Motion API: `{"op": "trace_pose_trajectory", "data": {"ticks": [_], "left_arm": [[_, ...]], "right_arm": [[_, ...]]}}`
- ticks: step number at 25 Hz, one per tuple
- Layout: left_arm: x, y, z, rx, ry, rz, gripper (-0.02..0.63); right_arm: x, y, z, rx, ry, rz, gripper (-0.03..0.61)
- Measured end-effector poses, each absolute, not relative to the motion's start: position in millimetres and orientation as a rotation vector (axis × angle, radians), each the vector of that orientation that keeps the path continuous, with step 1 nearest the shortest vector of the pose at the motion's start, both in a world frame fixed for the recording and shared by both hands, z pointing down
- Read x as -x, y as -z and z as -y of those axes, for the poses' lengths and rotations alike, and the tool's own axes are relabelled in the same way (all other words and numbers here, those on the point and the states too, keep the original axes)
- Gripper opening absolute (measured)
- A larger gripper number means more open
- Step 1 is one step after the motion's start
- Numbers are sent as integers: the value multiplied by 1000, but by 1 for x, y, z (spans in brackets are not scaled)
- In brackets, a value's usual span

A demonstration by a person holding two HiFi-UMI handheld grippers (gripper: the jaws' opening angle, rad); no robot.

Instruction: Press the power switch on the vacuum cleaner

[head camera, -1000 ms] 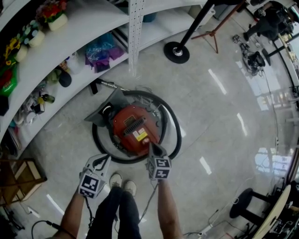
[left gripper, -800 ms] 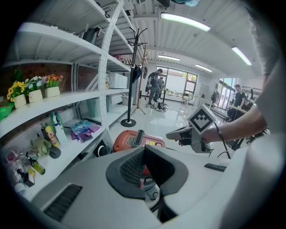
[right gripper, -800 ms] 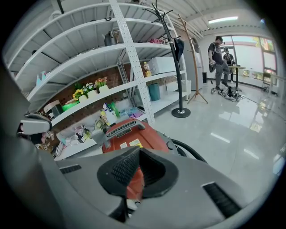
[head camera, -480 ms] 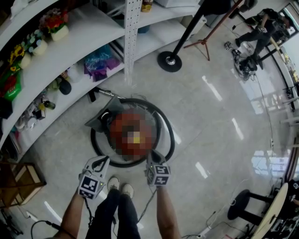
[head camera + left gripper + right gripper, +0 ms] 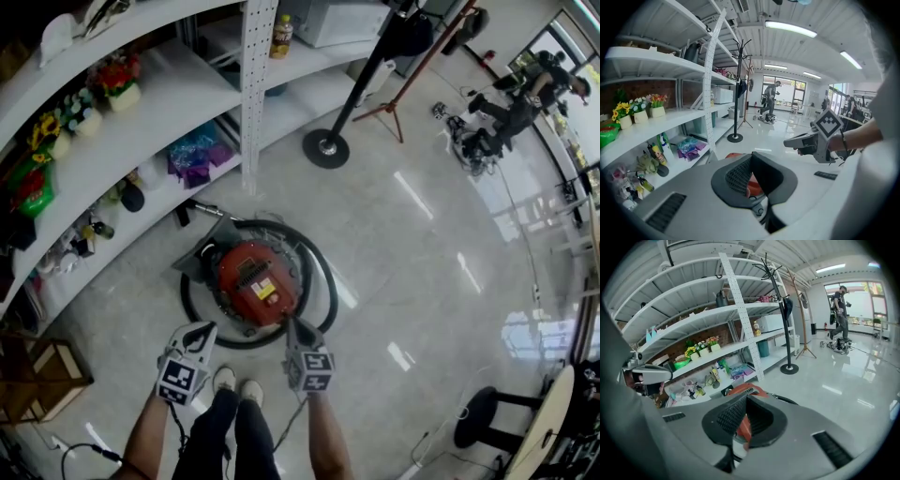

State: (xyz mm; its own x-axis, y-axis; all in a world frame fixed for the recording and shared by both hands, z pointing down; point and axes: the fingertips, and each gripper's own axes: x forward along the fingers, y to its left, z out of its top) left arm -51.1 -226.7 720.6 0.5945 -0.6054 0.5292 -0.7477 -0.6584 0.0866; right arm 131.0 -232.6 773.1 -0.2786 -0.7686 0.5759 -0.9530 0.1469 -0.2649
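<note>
– Vacuum cleaner point(image 5: 253, 281), red w/ a round body, sits on the floor point(image 5: 422, 244) close to the floor's edge under the shelving point(image 5: 169, 103), right in front of the person's shoes point(image 5: 225, 379). Why are both tools held so low?

– Looks like the approach to the switch. Right gripper point(image 5: 292, 325) is nearest, its tip at the machine's near rim, over the black hose point(image 5: 331, 281); can't tell if it touches. Left gripper point(image 5: 201, 331) hangs at the near-left side, apart from the body, prob. just kept out of the way.

– Jaws?

– Both pairs pinched together, nothing between them. In each gripper view the red shell shows thru the gap behind the tips. Makes sense imo: a closed tip gives one blunt point for pushing a button.

– And the hose?

– Coiled in a ring about the body, so the top is bare from above. Gray floor-head piece point(image 5: 199, 251) pokes toward the shelving.

– How does the machine look?

– Glossy red dome, dark slotted grille point(image 5: 246, 269) across the top, yellow label point(image 5: 265, 292) just nearer the person. Which bit is the power switch I can't make out, too small.

– Press done?

– Wouldn't say so; neither tip is on the top yet. Next move prob. calls for the right tip over the dome, then a straight push down.
</note>
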Motion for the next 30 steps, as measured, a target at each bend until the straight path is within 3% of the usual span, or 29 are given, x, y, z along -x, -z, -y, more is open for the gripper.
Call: {"op": "trace_pose_trajectory", "data": {"ticks": [30], "left_arm": [[46, -529, 201, -2604, -538, 1102, 6]], "right_arm": [[-103, -562, 174, -1683, -751, 2224, 12]]}}
